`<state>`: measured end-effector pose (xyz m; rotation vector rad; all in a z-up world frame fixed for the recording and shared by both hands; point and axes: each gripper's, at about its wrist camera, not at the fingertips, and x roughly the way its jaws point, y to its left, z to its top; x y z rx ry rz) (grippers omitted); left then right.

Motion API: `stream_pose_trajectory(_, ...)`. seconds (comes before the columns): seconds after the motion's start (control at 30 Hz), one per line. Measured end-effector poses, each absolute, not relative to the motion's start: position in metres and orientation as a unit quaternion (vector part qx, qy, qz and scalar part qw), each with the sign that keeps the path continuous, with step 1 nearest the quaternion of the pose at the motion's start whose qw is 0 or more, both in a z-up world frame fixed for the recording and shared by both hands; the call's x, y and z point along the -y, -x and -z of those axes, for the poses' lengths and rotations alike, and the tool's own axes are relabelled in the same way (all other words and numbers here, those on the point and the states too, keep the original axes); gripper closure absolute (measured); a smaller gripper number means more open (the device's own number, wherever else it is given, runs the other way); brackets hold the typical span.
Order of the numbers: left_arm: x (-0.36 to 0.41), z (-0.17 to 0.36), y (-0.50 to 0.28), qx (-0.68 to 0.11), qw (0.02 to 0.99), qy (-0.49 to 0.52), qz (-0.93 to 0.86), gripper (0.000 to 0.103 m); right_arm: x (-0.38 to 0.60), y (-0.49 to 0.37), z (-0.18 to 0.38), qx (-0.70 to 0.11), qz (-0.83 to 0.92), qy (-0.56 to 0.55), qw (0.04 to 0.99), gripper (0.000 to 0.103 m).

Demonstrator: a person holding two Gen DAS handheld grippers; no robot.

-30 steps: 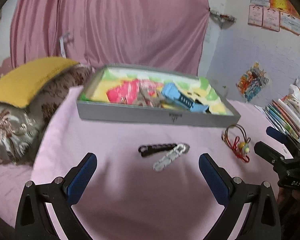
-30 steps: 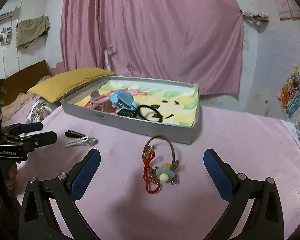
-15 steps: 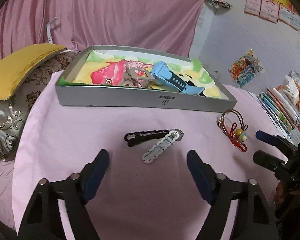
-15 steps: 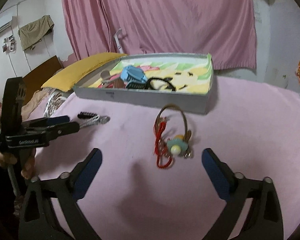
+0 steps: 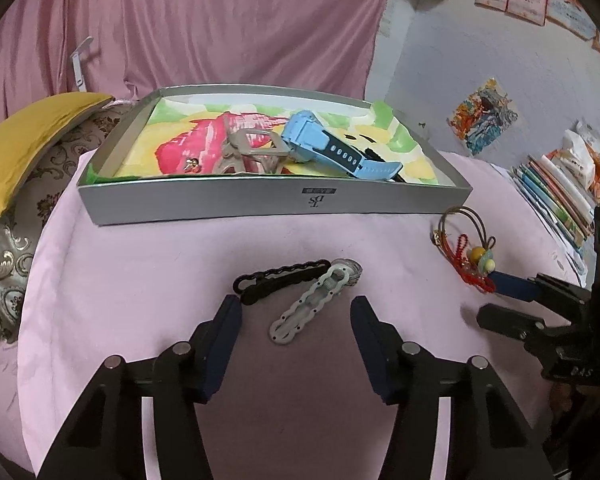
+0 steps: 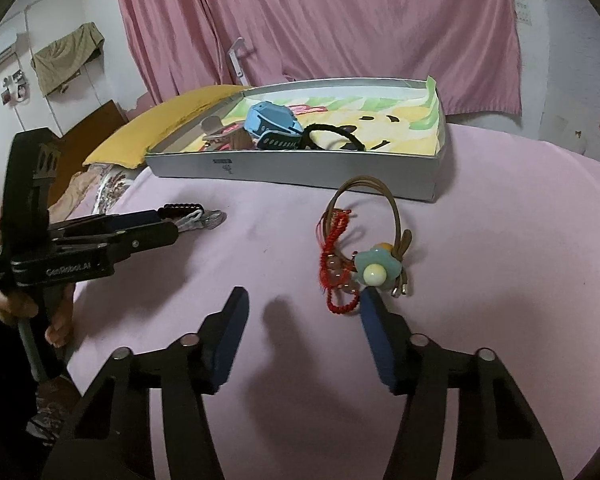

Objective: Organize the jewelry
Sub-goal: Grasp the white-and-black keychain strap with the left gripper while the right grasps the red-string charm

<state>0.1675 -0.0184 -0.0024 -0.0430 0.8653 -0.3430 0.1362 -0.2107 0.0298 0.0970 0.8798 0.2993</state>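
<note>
Pink cloth [image 5: 148, 280] fills both views, and both pairs of jaws have just been closing from wide to about half open, gripping nothing yet. Left gripper [image 5: 296, 322], tilted down, frames the grey watch strap [image 5: 312, 304] at lower centre. Right gripper [image 6: 304, 312], also tilted down, sits with its right pad just beside the red bracelet bundle [image 6: 336, 264]. Judging by this, two pickups for the silver tray [image 5: 268, 202] at upper centre are near.
</note>
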Motion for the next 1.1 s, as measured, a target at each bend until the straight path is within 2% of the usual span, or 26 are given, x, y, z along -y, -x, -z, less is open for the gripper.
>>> stream_pose_trajectory(0.13,0.026,0.002,-0.169,-0.422,0.888,0.01,0.181,0.063,0.21,-0.147,-0.03,-0.43,-0.144,-0.034,0.89,0.065)
stream_pose_trajectory(0.23,0.033,0.002,-0.167,-0.423,0.886,-0.003,0.191,0.066,0.209,-0.153,-0.03,-0.432,-0.145,-0.025,0.89,0.07)
stream_pose_trajectory(0.4,0.043,0.002,-0.167,-0.427,0.881,-0.022,0.203,0.073,0.207,-0.161,-0.03,-0.433,-0.15,-0.012,0.889,0.071)
stream_pose_trajectory(0.63,0.053,0.0,-0.171,-0.434,0.88,-0.053,0.188,0.085,0.198,-0.171,-0.031,-0.433,-0.159,0.002,0.887,0.079)
stream_pose_trajectory(0.8,0.055,-0.001,-0.169,-0.434,0.882,-0.061,0.174,0.088,0.195,-0.168,-0.03,-0.433,-0.156,0.019,0.888,0.093)
stream_pose_trajectory(1.1,0.049,0.0,-0.156,-0.43,0.884,-0.025,0.18,0.09,0.191,-0.149,-0.033,-0.429,-0.18,0.03,0.885,0.095)
